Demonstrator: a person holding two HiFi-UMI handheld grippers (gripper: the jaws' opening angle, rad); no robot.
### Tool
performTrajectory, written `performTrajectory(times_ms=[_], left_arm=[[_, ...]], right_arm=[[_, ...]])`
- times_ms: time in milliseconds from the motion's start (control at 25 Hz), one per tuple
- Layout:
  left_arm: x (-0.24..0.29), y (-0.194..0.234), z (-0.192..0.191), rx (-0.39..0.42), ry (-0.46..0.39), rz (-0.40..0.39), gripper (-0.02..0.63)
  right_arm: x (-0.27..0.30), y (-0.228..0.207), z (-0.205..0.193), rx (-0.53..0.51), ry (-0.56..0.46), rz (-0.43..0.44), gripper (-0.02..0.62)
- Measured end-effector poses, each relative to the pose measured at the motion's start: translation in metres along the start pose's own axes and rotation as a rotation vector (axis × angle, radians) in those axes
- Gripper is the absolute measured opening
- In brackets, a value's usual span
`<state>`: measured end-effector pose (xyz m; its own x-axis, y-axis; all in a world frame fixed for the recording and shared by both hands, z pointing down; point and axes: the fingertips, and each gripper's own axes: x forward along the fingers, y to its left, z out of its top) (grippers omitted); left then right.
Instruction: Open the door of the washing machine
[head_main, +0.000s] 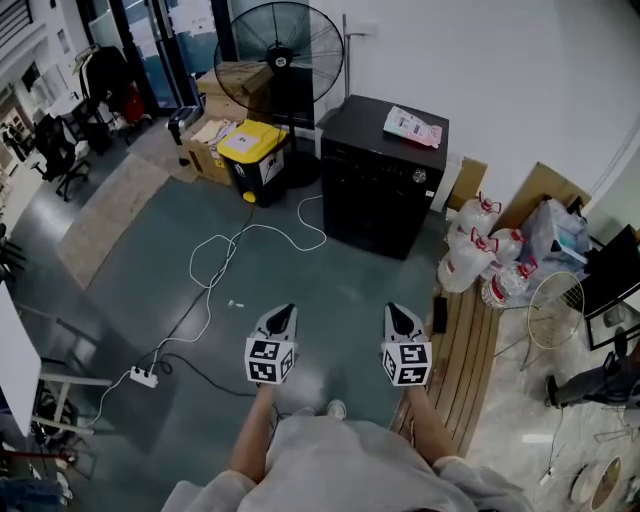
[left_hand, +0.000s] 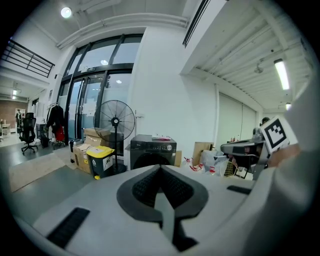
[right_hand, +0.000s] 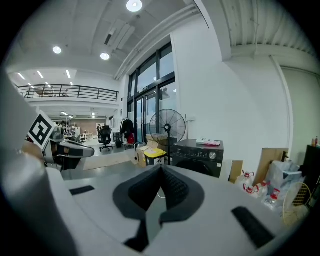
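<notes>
A black washing machine (head_main: 380, 178) stands against the white wall, its round door shut and a packet lying on its top. It also shows in the left gripper view as the washing machine (left_hand: 152, 151) and in the right gripper view as the washing machine (right_hand: 198, 156), well ahead of both. My left gripper (head_main: 285, 312) and right gripper (head_main: 397, 312) are held side by side over the grey floor, some way short of the machine. Both point toward it. The jaws of each are closed together with nothing between them.
A tall black pedestal fan (head_main: 279, 55) and a yellow-lidded bin (head_main: 253, 160) stand left of the machine, with cardboard boxes behind. A white cable (head_main: 215, 262) runs across the floor to a power strip (head_main: 143, 377). Water bottles (head_main: 476, 255) and a wooden pallet (head_main: 467, 350) lie at the right.
</notes>
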<state>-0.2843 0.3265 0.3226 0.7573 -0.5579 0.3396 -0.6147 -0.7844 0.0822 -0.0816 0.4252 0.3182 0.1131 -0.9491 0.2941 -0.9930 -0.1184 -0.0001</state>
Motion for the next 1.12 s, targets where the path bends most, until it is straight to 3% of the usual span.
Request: performTrajectory(times_ms=[520, 1120], left_arm=[[0.043, 0.01, 0.006, 0.007, 0.008, 0.004, 0.008], [0.151, 0.093, 0.042, -0.011, 0.002, -0.021, 0.008]], right_arm=[[0.042, -0.018, -0.001, -0.023, 0.01, 0.013, -0.002], [0.175, -0.034, 0.04, -0.051, 0.013, 0.002, -0.002]])
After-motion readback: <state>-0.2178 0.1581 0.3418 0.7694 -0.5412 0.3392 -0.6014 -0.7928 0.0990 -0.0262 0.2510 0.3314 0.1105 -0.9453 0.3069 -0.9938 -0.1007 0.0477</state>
